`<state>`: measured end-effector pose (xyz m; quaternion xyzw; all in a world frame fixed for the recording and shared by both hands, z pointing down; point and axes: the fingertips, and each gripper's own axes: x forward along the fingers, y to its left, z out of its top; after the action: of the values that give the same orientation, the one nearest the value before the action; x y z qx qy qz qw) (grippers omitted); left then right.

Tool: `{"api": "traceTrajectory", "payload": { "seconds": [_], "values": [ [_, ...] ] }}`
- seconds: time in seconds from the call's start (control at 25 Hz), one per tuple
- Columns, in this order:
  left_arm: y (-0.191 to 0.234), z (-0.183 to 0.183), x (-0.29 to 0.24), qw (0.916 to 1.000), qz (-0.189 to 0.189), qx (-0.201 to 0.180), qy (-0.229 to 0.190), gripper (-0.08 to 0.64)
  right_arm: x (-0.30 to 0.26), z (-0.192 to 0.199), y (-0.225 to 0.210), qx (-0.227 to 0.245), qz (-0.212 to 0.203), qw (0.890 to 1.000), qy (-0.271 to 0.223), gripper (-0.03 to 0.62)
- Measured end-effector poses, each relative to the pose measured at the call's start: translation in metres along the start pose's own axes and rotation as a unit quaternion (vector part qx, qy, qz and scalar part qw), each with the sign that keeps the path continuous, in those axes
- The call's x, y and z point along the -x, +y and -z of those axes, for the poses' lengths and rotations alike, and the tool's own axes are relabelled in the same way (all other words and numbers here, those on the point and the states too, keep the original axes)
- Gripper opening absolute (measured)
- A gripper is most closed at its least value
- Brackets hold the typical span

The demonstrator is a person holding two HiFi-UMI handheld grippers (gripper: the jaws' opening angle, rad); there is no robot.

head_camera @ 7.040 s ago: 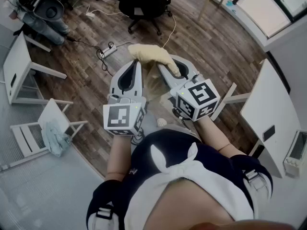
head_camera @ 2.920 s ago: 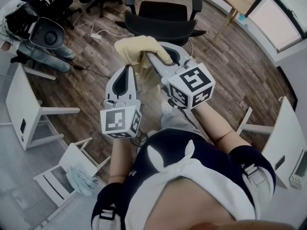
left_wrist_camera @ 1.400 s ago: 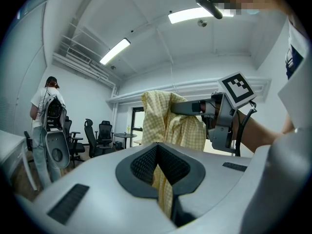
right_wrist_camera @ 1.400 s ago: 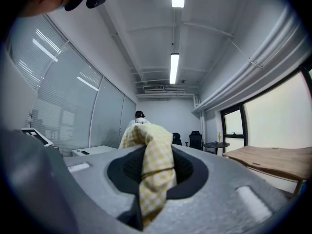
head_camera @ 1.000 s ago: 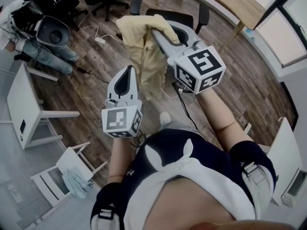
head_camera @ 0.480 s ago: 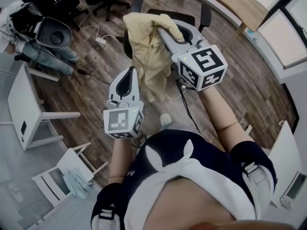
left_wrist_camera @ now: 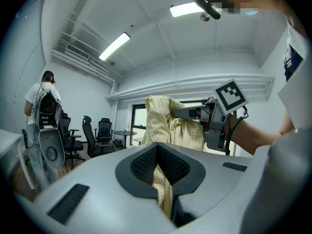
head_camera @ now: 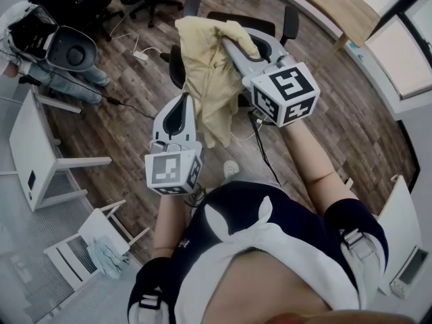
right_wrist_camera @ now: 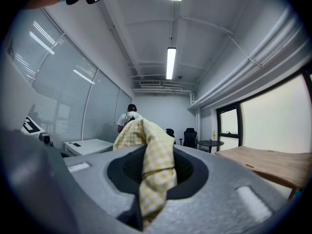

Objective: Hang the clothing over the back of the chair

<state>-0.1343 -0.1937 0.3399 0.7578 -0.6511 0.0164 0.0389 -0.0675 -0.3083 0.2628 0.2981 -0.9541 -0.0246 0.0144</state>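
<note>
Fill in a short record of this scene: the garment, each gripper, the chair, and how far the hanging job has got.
garment: yellow checked cloth, hanging loose in the air
right gripper: raised, shut on the garment's top
left gripper: lower, shut on a strip of the same garment
chair: black office chair with armrests, beyond the grippers
progress: garment not yet draped over the chair back

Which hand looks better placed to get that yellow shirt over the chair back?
Probably the right. The right gripper pinches the top of the yellow clothing, held high by the black chair. The left gripper pinches a lower edge, nearer the person.
</note>
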Motion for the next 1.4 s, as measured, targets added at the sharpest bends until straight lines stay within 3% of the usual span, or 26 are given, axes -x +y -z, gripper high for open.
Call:
{"api": "traceTrajectory", "payload": {
  "seconds": [0.68,1.4],
  "values": [
    [-0.016,0.001,-0.032,0.9999,0.007,0.007,0.002,0.006,-0.006,0.024,-0.034,0.016,-0.002,0.999,0.028,0.078],
    [-0.010,-0.005,-0.066,0.9986,0.052,0.008,0.008,0.006,-0.026,0.051,-0.053,0.023,0.019,0.997,0.069,0.081]
  ]
}}
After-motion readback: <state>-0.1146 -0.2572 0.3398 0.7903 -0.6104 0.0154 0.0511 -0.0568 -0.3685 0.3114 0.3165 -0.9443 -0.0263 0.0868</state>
